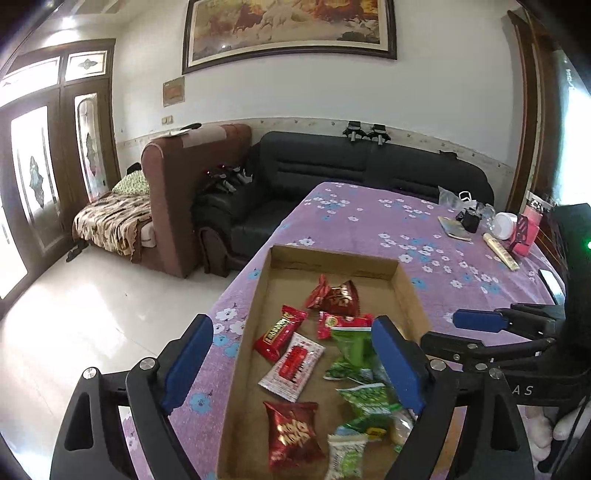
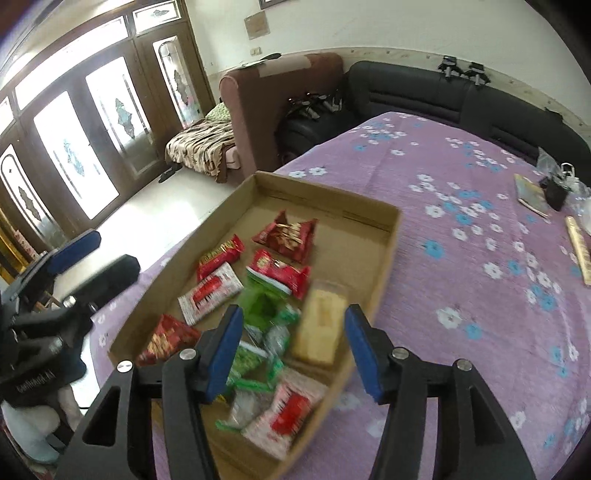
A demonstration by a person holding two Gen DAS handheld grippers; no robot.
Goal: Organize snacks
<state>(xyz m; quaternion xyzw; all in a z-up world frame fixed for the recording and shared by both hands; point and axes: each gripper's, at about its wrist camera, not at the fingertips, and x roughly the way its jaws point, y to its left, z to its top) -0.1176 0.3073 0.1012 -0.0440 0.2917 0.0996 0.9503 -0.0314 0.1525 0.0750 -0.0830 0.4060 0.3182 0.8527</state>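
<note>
I hold both claws released and empty above the cardboard tray (image 2: 391, 236). The yellow wafer pack (image 2: 321, 325) lies inside, just ahead of my right gripper (image 2: 295, 347), long axis running away; the left gripper (image 1: 291, 362) hangs over the red packets.

Snack packets (image 1: 295, 354) lie in the box (image 1: 332, 258) on the table (image 1: 369, 218); a sofa (image 1: 369, 162) stands behind, seemingly close.

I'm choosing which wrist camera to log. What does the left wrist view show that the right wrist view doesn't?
Only the left wrist view shows the large framed painting and a pink box at the table's far end. Only the right wrist view shows the pale yellow snack bar and the whole row of glass doors. Both share the cardboard tray of red and green packets, the purple cloth and the sofa.
</note>
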